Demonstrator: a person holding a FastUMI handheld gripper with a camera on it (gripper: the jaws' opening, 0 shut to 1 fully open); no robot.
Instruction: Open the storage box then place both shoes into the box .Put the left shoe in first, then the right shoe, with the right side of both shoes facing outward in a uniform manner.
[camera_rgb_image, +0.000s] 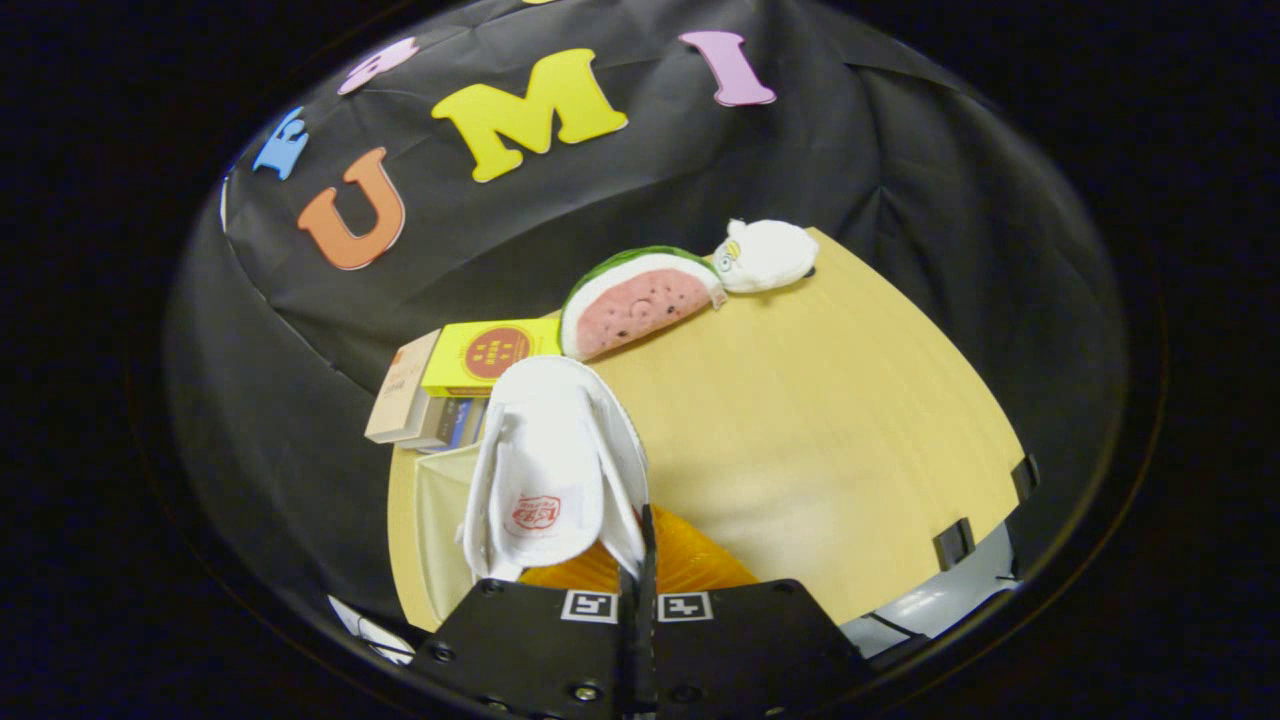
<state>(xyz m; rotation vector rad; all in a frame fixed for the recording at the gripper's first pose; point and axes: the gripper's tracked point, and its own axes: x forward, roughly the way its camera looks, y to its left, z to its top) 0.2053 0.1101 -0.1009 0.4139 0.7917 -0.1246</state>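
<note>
The tongs (640, 585) stand with their two fingers drawn together, only a thin dark seam between them, and they clamp the rear edge of a white shoe (550, 460). The shoe hangs lifted ahead of the fingers, its toe pointing away from the camera and its opening facing the lens; a red mark shows on the insole. The shoe leans slightly to the left of the finger line.

Directly beneath the shoe's heel and just ahead of the fingers lies an orange ribbed surface (690, 560); what it belongs to cannot be told. To the left of the shoe, a pale cream panel (440, 510) stands at the near left corner of the worktop (830, 430); whether it is part of the storage box cannot be told.

Beyond the shoe, a stack of books (440, 395) rests at the far left of the worktop, the top one yellow with a round red mark. Just right of the stack lies a watermelon-slice plush (635, 300), and touching its far end a white plush toy (765, 255). The light wooden worktop extends to the right of the shoe. Two black clips (955, 545) sit on its near right edge.
</note>
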